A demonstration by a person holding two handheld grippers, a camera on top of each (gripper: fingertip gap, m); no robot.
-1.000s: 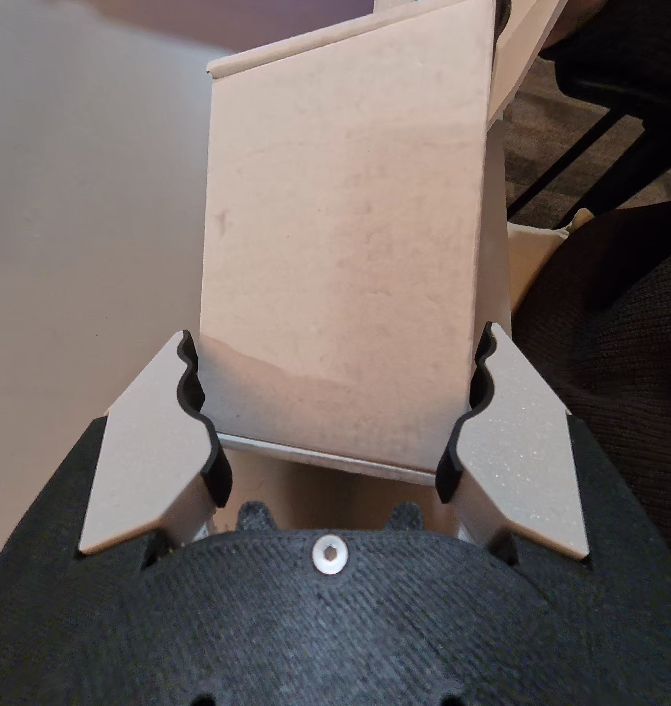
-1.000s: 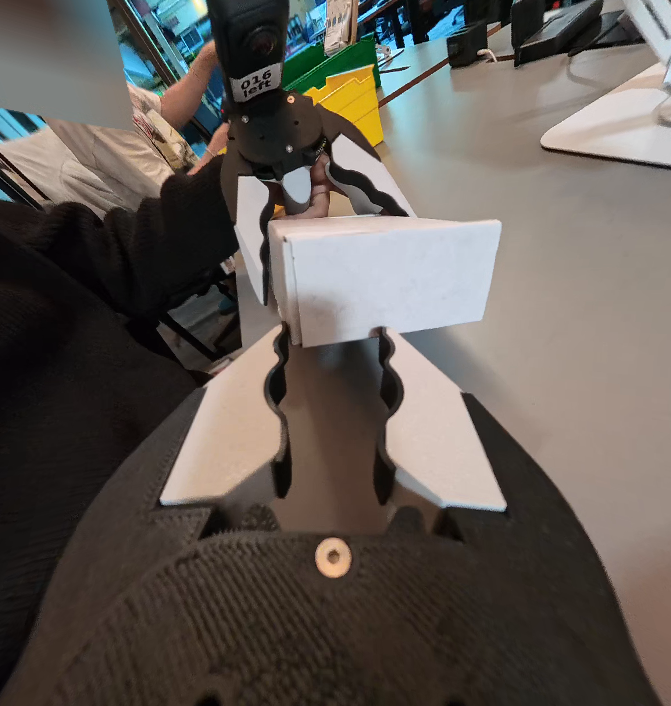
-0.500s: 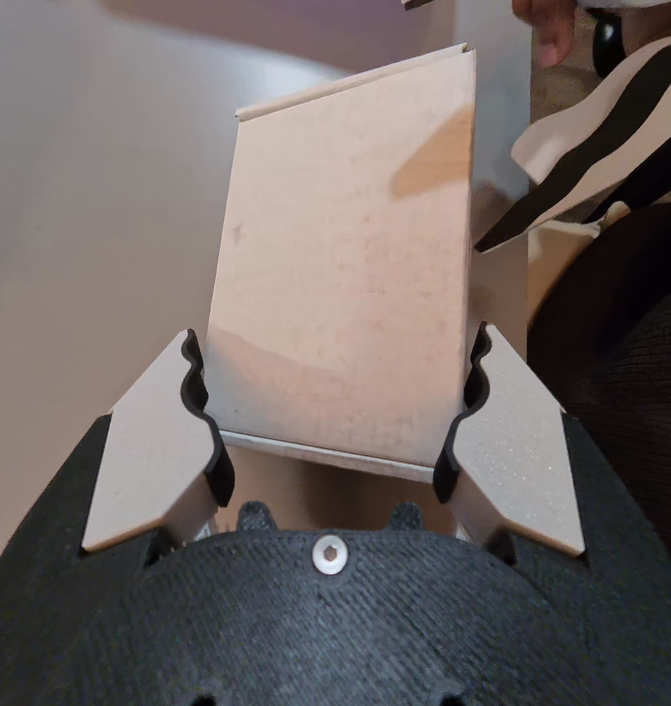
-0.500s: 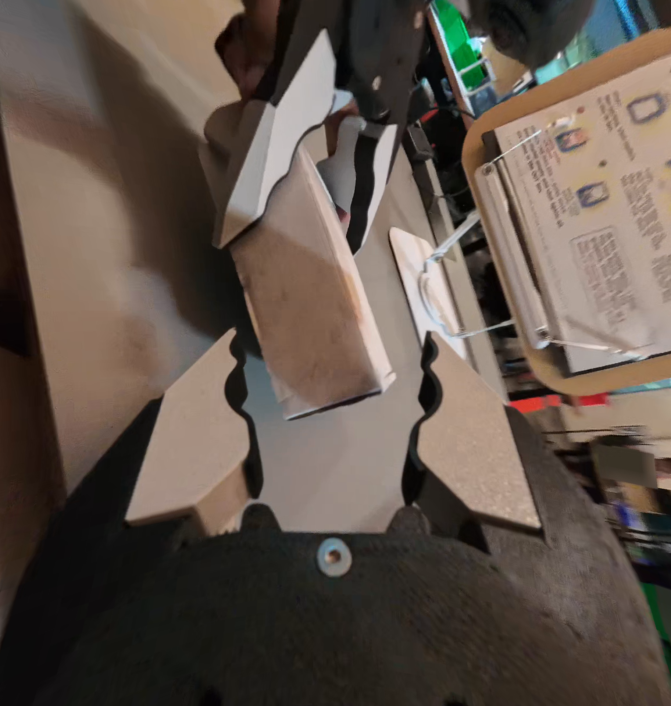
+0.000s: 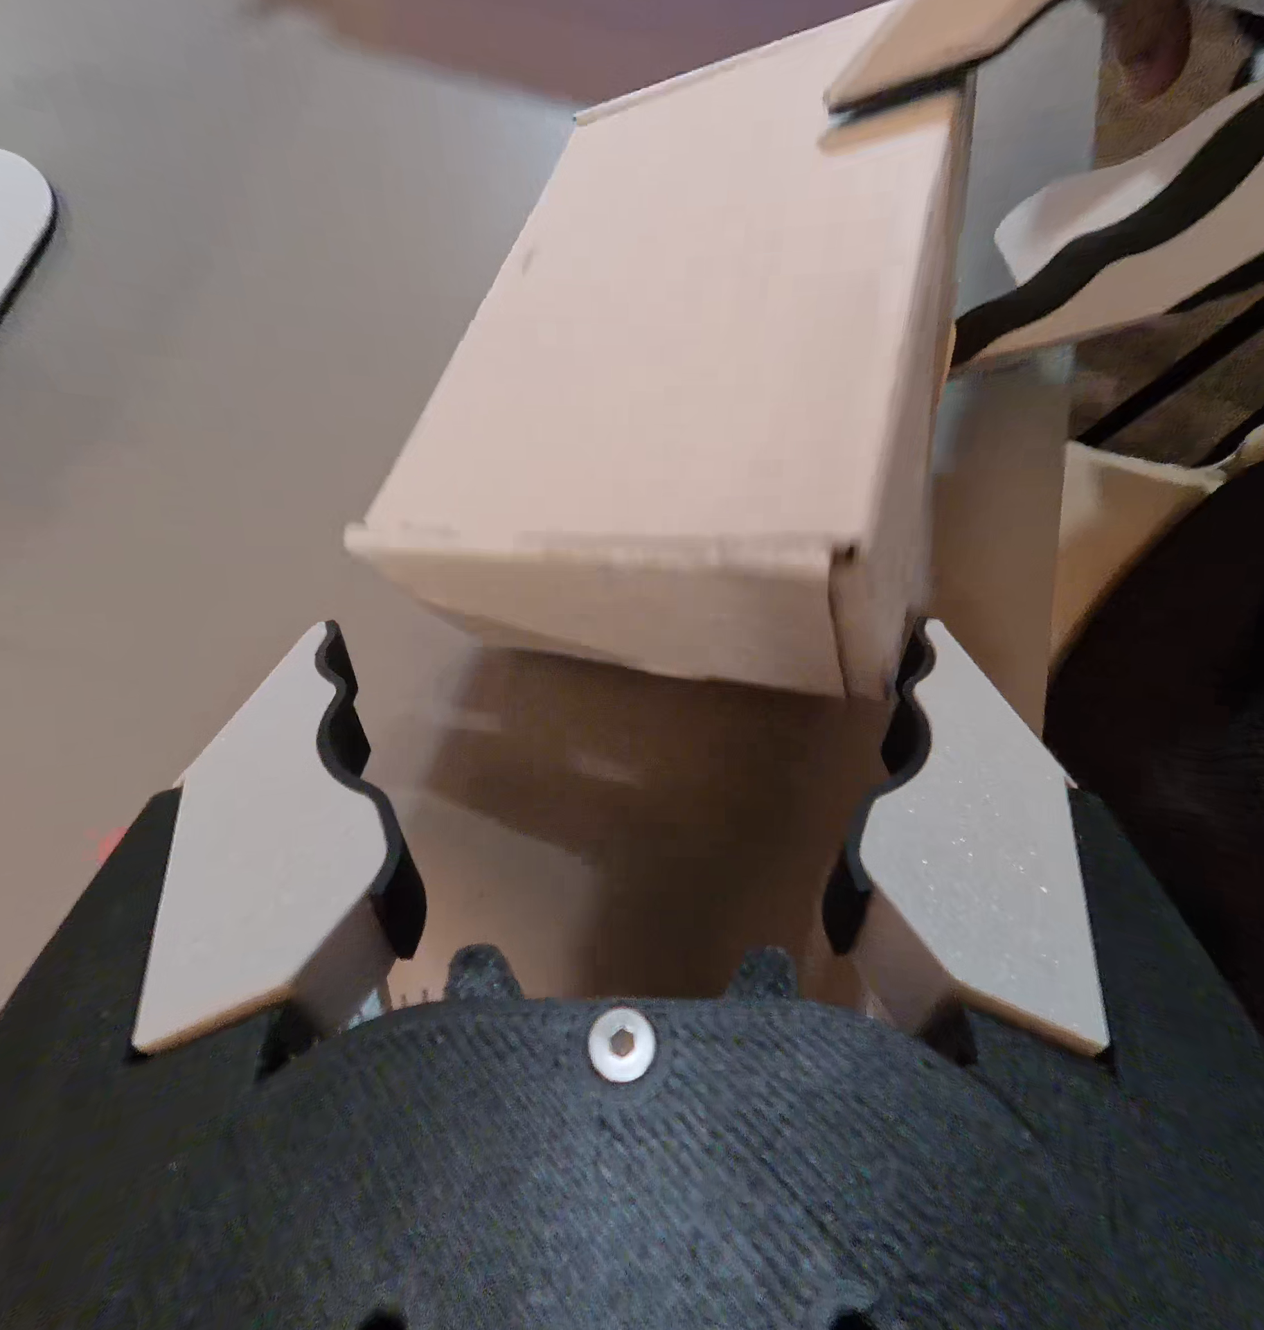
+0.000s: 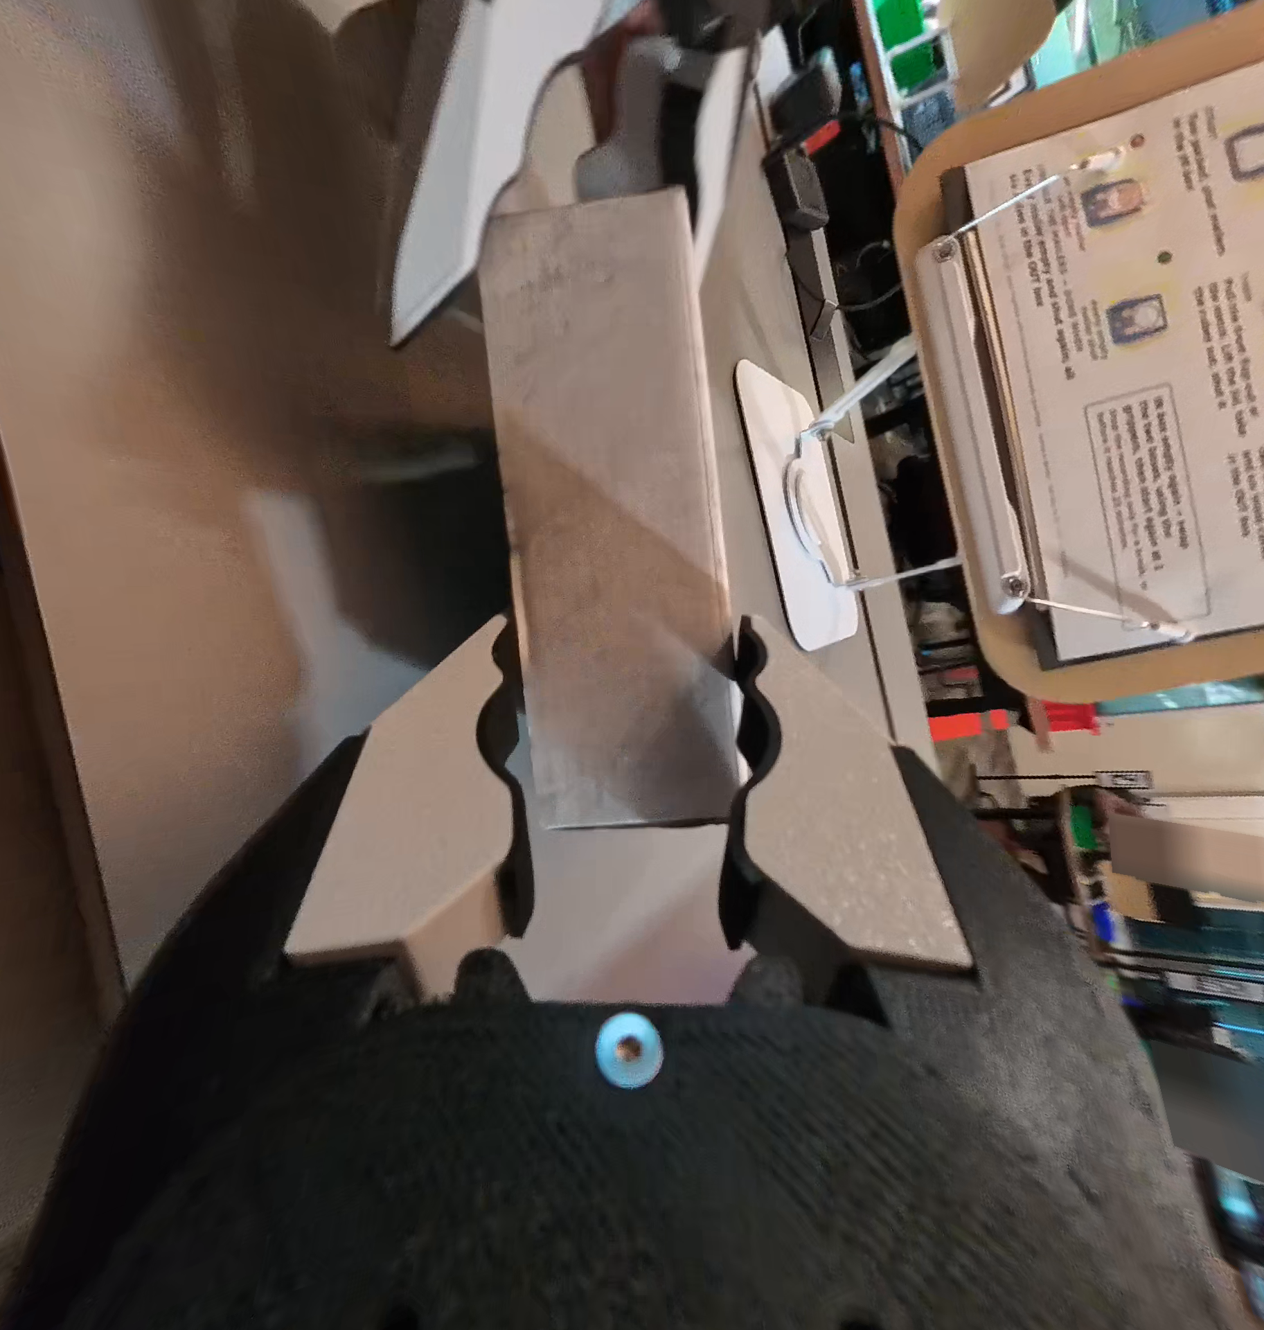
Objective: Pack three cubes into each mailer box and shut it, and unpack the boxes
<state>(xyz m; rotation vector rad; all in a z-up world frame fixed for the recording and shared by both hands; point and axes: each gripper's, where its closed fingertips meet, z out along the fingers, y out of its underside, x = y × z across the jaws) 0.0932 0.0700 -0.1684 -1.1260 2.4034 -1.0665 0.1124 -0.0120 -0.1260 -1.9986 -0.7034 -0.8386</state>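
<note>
Closed mailer box (image 5: 686, 374) held between my two tongs above the desk (image 5: 182, 360).

My left tongs (image 5: 621, 640) stand spread wide, gripping nothing; the box's near corner touches the right finger. My right tongs (image 6: 625, 633) sit partly closed against both faces of the box's near end (image 6: 607, 504); the view is blurred.

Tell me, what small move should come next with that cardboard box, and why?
Probably ease the left gripper straight back. Its jaws stand wide open, with only the near corner of the mailer box at one fingertip, while the right gripper is clamped across the box's far end and carries it tilted above the table. Backing off would free the box.
</note>
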